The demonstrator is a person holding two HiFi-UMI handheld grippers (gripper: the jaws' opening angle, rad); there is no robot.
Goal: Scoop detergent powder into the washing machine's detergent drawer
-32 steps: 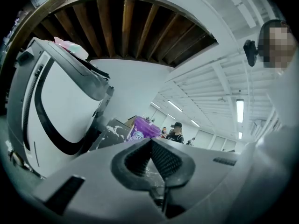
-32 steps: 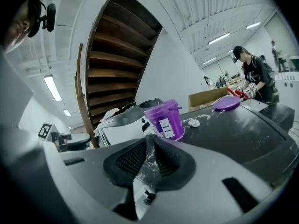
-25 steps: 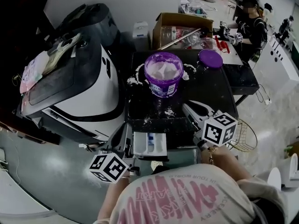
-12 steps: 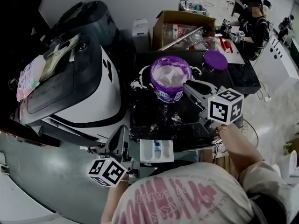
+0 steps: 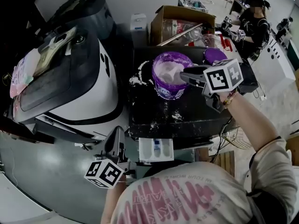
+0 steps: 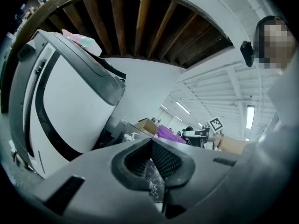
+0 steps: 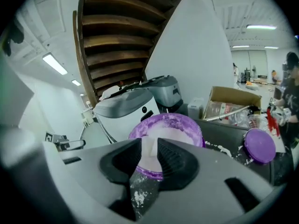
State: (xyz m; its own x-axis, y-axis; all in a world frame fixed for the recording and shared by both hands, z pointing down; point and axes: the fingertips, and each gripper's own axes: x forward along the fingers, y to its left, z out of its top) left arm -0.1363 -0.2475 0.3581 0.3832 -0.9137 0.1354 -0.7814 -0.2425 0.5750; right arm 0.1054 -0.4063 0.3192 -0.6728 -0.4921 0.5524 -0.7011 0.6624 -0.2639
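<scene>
A purple detergent tub (image 5: 170, 80) (image 7: 166, 129), full of white powder, stands open on the black table (image 5: 187, 111). My right gripper (image 5: 183, 74) (image 7: 149, 147) reaches in from the right to the tub's rim. Its jaws have just been opening and nothing is gripped; through the gap a white upright piece shows in the powder. The white detergent drawer (image 5: 156, 149) sticks out below the table's front edge. My left gripper (image 5: 117, 133) (image 6: 150, 143) sits left of the drawer beside the washing machine (image 5: 70, 78) (image 6: 60, 101), fingertips together, holding nothing.
The tub's purple lid (image 5: 215, 55) (image 7: 259, 146) lies behind the right gripper. Spilled powder (image 5: 136, 80) dots the table. A cardboard box (image 5: 180, 24) (image 7: 233, 107) stands at the back. A person (image 5: 254, 17) works at a far bench.
The right gripper has travelled from the table's front edge up to the tub and its jaws have spread. The left gripper has drawn back slightly to the left of the drawer.
</scene>
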